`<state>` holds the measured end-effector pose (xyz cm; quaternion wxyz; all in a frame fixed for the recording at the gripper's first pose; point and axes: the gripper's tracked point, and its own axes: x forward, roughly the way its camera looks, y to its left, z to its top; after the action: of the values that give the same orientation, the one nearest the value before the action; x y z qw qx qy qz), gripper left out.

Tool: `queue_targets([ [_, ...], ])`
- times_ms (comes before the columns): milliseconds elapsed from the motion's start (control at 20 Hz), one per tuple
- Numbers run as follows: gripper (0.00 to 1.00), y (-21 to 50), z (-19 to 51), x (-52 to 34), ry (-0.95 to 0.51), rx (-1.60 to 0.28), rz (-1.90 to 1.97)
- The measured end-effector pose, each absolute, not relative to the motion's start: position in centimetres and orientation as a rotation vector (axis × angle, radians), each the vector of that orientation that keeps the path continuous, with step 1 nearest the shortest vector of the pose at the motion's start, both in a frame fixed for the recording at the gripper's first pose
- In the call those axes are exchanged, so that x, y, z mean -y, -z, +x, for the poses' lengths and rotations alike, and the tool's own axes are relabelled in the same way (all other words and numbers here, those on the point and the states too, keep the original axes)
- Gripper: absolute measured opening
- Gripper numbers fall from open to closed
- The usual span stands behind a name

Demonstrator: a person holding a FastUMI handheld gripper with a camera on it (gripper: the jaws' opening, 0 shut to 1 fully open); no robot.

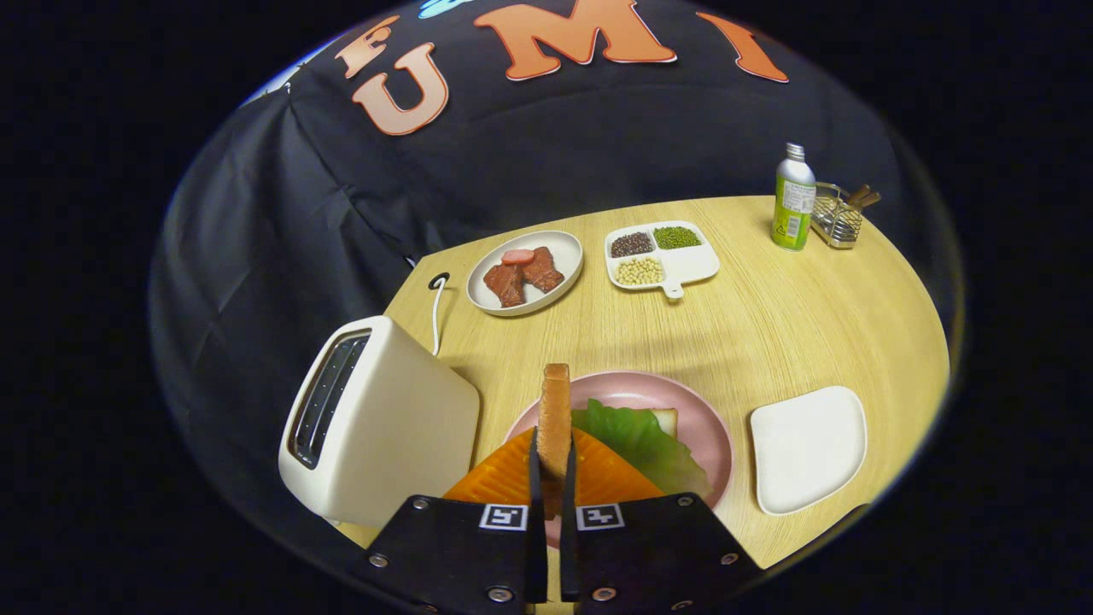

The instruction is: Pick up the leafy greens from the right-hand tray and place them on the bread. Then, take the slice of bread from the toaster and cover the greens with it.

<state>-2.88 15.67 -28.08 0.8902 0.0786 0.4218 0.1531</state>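
Bread slice [555,418] pinched on edge in gripper [552,461], hanging over pink plate [709,427] w/ greens.

Slice stands upright between the fingers, both pressing its faces; long axis vertical, thin edge facing cam. Leafy greens [645,444] lie just ahead & slightly right of fingers, on the base bread [666,418], whose corner peeks out beyond the leaf. Orange sheet-like thing [504,474] sits under the fingers, can't tell what. Toaster [376,423] just left of plate, white tray [807,448] to right, bare. Judgement: slice needs tipping flat & a small shift fwd-right to cover greens.
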Motion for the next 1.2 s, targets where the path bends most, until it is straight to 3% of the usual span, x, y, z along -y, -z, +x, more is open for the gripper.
queue_targets([
  [200, 0.07, 29.1, -2.3, -14.2, -0.279, -0.907, 0.172],
  [650, 0.32, 30.7, -2.3, -11.2, -0.213, -0.971, 0.16],
  [1000, 0.42, 30.5, -2.3, -8.0, -0.14, -0.97, 0.088],
  [1100, 0.5, 29.6, -2.1, -6.9, -0.116, -0.952, 0.08],
  [1200, 0.69, 28.2, -1.6, -5.7, -0.093, -0.917, 0.071],
])
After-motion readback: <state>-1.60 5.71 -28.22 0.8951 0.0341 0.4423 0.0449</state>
